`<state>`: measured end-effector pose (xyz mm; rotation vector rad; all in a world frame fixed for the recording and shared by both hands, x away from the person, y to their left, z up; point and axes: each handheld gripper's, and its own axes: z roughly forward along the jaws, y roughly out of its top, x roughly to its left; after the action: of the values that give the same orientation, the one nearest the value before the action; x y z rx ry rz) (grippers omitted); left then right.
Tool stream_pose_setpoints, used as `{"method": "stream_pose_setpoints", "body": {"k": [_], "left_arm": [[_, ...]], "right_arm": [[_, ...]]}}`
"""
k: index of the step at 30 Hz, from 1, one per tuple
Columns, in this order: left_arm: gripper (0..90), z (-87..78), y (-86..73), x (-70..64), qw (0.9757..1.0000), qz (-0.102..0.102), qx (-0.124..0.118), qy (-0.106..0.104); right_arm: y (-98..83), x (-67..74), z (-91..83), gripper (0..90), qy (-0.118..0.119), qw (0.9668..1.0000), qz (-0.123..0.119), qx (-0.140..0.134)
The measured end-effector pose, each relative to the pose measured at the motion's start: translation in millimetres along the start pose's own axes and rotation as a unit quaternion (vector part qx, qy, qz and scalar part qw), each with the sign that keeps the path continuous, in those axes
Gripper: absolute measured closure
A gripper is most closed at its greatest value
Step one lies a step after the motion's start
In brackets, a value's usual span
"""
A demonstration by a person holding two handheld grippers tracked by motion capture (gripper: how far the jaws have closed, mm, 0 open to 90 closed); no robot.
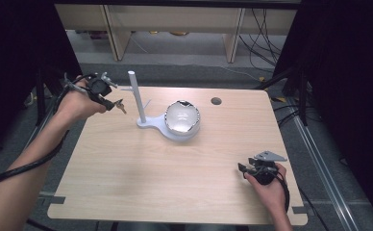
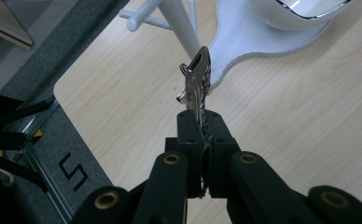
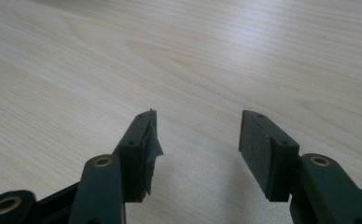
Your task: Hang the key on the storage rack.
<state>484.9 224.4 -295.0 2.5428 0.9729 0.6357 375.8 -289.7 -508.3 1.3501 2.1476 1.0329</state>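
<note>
With the left tool (image 2: 202, 123) clamped on the small silver metal key (image 2: 197, 79) above the bench's far left corner, and the right tool (image 3: 198, 140) resting open and empty, align the key's ring squarely with a peg of the white stand (image 1: 135, 98) before sliding it on

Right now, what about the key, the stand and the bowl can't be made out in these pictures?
- Key: its gripped end is hidden between the left gripper's jaws in the left gripper view; in the high view it is too small for detail.
- Stand: its top is cut off by the left gripper view's upper edge.
- Bowl: glare in the high view hides whether anything lies inside.
</note>
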Motion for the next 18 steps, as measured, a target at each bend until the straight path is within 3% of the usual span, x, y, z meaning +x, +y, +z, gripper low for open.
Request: {"method": "stream_pose_setpoints", "body": {"k": [6,7,8,10,18], "left_arm": [[86.8,-1.9,4.6,3.1,0.9998,-0.006,-0.016,0.01],[86.8,-2.9,5.5,4.7,0.9999,-0.001,-0.012,0.01],[86.8,-2.4,6.3,4.6,0.9997,-0.009,-0.02,0.012],[86.8,-3.9,8.4,7.3,0.9998,-0.003,-0.016,0.014],[86.8,-4.1,17.5,12.5,0.9993,-0.007,-0.028,0.025]], "right_arm": [[0.4,0.4,1.1,47.8,0.007,1.0,-0.004,0.001],[0.6,0.5,0.1,47.7,-0.003,1.0,-0.009,0.003],[0.6,0.5,0.1,47.7,-0.003,1.0,-0.009,0.003],[0.3,0.1,1.1,47.7,0.007,1.0,-0.005,0.001],[0.3,0.0,1.0,47.7,0.005,1.0,-0.006,0.0]]}}
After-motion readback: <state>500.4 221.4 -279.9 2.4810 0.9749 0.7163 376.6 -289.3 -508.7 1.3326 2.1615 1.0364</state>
